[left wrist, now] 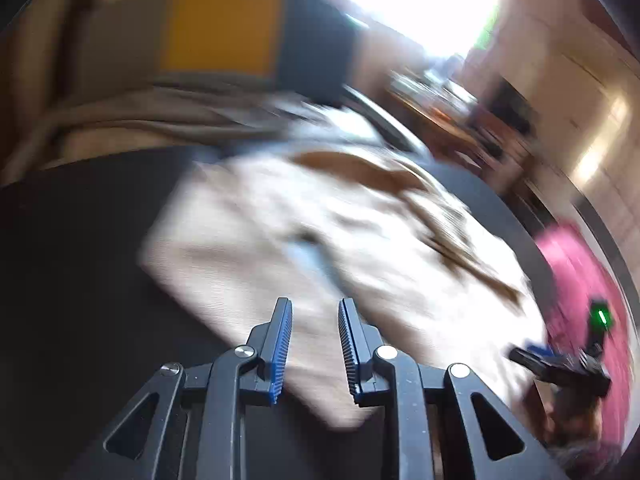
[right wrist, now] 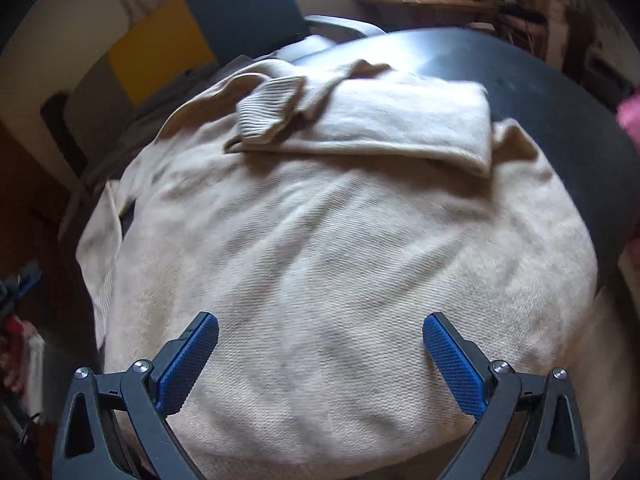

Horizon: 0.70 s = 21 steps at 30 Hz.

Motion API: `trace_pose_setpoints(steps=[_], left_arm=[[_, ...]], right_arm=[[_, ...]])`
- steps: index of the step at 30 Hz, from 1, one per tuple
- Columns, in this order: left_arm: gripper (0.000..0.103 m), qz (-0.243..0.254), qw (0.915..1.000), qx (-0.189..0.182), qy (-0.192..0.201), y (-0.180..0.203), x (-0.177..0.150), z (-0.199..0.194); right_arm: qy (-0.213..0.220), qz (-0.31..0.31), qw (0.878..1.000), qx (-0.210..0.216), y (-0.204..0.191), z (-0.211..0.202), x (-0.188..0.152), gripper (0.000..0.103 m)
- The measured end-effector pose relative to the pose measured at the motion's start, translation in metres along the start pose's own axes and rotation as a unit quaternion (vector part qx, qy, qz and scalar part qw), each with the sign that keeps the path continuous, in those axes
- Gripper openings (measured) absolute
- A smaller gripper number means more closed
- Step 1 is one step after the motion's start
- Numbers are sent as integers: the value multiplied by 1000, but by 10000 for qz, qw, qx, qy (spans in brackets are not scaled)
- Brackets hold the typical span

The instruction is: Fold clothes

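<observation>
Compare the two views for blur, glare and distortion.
Left wrist view: heavy motion blur smears the sweater and room, though the left gripper stays sharp; the window is blown out white. Right wrist view: mostly sharp, knit texture readable, dim even light, no glare. Both: fisheye bending, dark corners.

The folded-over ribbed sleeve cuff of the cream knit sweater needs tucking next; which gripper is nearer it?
Probably the right gripper, hovering over the sweater's body with the cuff ahead. The left gripper hangs at the sweater's edge; its blurred view shows no cuff.
</observation>
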<state>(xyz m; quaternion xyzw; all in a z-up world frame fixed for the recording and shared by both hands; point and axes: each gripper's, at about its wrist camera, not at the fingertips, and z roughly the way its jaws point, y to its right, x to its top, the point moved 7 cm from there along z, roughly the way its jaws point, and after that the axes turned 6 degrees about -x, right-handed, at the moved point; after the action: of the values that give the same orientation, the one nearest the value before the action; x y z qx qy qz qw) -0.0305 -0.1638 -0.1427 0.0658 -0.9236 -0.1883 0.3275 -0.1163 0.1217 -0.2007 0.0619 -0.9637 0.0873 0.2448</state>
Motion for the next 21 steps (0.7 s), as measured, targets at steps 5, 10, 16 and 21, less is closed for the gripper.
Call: trace_pose_setpoints(steps=[5,10,16,21], left_arm=[[34,154,9956,-91,-921,46,-31,61],[51,534,9917,275,-1139,62,-52,89],[12,514,9920,386,-1084,46,-60,75],[9,-278,9932,439,-1040,-10,-78,22]], right_arm=[[28,-383,9979,-514,6,-3,-2,103],[-127,-370,9970,-670,23,8,-7,103],[187,-698,9941,-815,20,15,-11,103],[310,-1136,9916,-538,11,21,-6,103]])
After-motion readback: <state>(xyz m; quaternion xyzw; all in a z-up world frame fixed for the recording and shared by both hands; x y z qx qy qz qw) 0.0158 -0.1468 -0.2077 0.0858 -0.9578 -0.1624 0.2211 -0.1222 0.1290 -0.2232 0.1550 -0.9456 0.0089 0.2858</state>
